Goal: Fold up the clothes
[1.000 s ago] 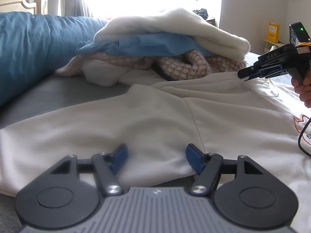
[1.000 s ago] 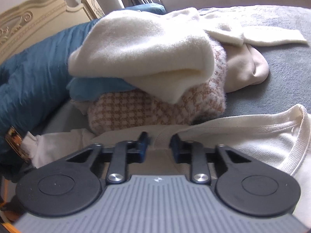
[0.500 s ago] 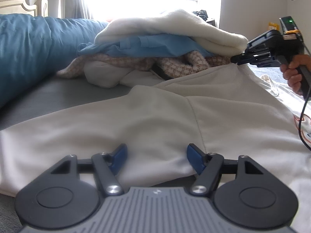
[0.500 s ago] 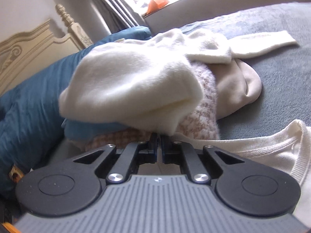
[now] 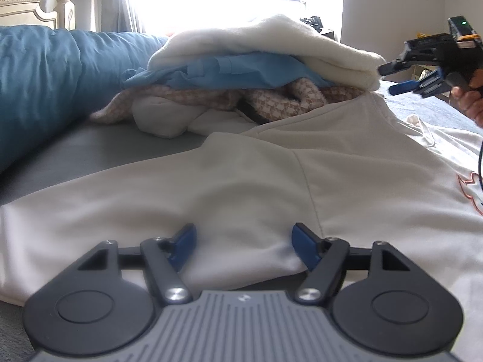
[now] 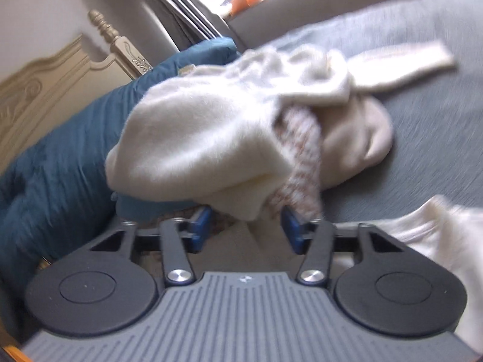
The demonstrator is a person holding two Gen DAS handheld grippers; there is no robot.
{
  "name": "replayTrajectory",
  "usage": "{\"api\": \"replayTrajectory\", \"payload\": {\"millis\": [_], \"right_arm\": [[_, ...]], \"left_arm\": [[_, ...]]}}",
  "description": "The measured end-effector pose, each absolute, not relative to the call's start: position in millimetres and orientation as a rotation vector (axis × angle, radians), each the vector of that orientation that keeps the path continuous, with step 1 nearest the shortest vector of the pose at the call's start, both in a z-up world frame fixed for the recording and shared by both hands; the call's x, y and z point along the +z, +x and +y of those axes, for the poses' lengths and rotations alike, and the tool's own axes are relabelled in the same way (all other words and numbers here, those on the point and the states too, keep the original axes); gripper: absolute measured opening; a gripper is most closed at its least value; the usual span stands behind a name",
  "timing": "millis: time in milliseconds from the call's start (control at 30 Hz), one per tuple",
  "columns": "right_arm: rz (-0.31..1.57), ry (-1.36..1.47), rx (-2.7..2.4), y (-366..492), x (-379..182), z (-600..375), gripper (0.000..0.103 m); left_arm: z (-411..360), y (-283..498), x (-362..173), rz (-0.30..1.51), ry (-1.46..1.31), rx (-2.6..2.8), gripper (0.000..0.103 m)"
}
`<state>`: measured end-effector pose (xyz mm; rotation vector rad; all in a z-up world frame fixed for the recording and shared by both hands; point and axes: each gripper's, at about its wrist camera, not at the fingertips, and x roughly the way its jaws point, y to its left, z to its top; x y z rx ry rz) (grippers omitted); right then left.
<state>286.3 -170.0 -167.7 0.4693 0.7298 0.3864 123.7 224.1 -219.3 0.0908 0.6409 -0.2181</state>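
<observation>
Clothes pile [image 5: 265,69] btwn duvet [image 5: 45,90] & right gripper [image 5: 392,78].

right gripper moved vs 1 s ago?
Yes. In the left wrist view the right gripper has risen from the white sweatshirt to the fluffy cream sweater; its jaws have just been opening, nothing between them.

Cream sweatshirt [image 5: 241,181], light-blue garment [image 5: 241,71], seemingly pink houndstooth knit [image 5: 271,102], teal duvet [image 5: 45,84], grey sheet [image 5: 90,154].
</observation>
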Motion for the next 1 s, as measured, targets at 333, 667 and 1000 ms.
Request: {"api": "replayTrajectory", "payload": {"millis": [333, 667, 1000], "right_arm": [[0.841, 0.134, 0.108, 269, -183, -195, 0.036], [0.899, -0.109, 0.411, 243, -179, -154, 0.027], [0.953, -0.378, 0.493, 248, -204, -124, 0.049]], "left_arm": [[224, 123, -220, 0.631, 0.092, -0.209, 0.074], [224, 124, -220, 0.633, 0.093, -0.205, 0.076], [224, 123, -220, 0.633, 0.093, -0.200, 0.076]]}}
